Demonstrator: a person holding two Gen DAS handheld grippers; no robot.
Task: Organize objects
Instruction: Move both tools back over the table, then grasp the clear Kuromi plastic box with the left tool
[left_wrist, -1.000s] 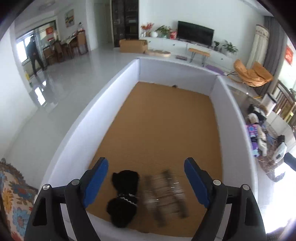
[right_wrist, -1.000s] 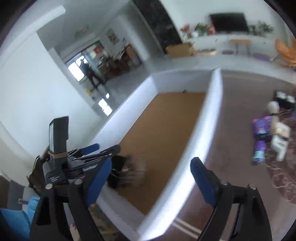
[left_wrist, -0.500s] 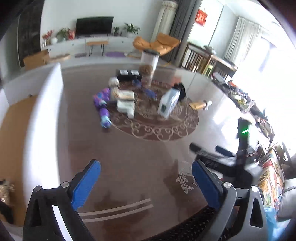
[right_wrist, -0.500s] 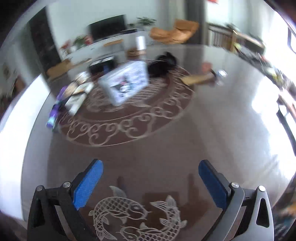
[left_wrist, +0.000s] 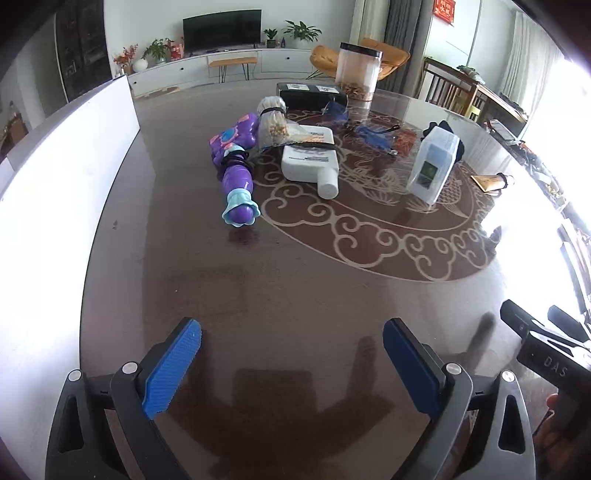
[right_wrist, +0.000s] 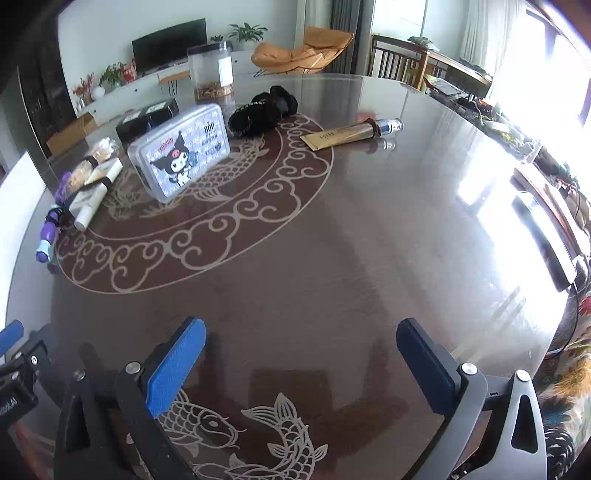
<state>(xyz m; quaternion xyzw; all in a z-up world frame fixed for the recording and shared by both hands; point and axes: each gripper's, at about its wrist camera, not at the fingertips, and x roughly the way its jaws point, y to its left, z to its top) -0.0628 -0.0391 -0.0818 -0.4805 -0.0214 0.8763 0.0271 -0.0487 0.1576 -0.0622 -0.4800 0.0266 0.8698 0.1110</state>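
Well beyond left claw (left_wrist: 291, 354): purple toy (left_wrist: 238, 173).

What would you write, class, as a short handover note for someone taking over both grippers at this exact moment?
Left gripper: open, holding nothing, above bare table.
Right gripper: open, holding nothing, over the koi pattern.
Items lying on the table: purple toy, white bottle, bagged snack, black box, clear jar, cartoon-print plastic case, black scrunchies, gold tube.
White-walled bin stands at the left edge.
Done: nothing confirmed here.
Left: pick up and sort every item listed.
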